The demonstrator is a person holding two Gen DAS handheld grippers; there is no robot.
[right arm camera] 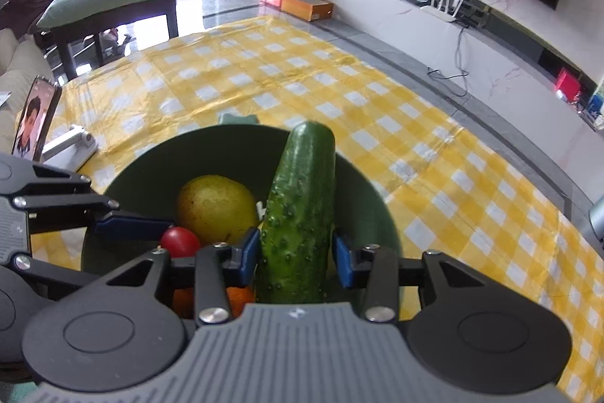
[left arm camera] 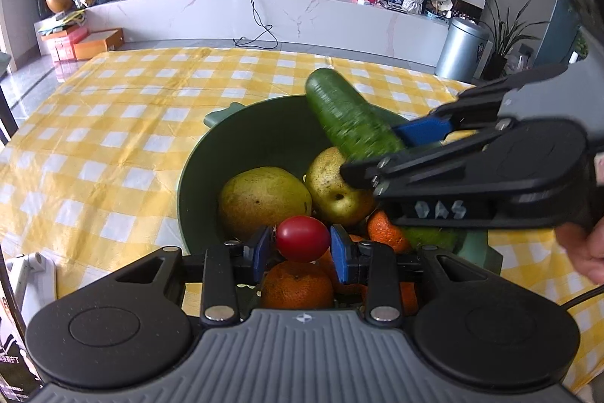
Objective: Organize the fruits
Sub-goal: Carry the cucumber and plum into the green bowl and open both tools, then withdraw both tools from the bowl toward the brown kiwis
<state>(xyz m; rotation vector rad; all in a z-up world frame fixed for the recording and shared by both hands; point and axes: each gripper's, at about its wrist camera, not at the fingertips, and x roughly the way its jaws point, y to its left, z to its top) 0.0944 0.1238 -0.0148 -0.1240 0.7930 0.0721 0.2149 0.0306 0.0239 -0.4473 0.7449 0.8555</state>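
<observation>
Left gripper pinches one tomato; right gripper clamps one cucumber.

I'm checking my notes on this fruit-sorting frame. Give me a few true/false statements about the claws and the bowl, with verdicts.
1. The left claw holds a tomato. True.
2. The right claw holds a pear. False: it holds a cucumber.
3. The bowl is green. True.
4. The bowl is empty. False: pears and oranges lie in it.
5. The cloth is yellow checked. True.
</observation>
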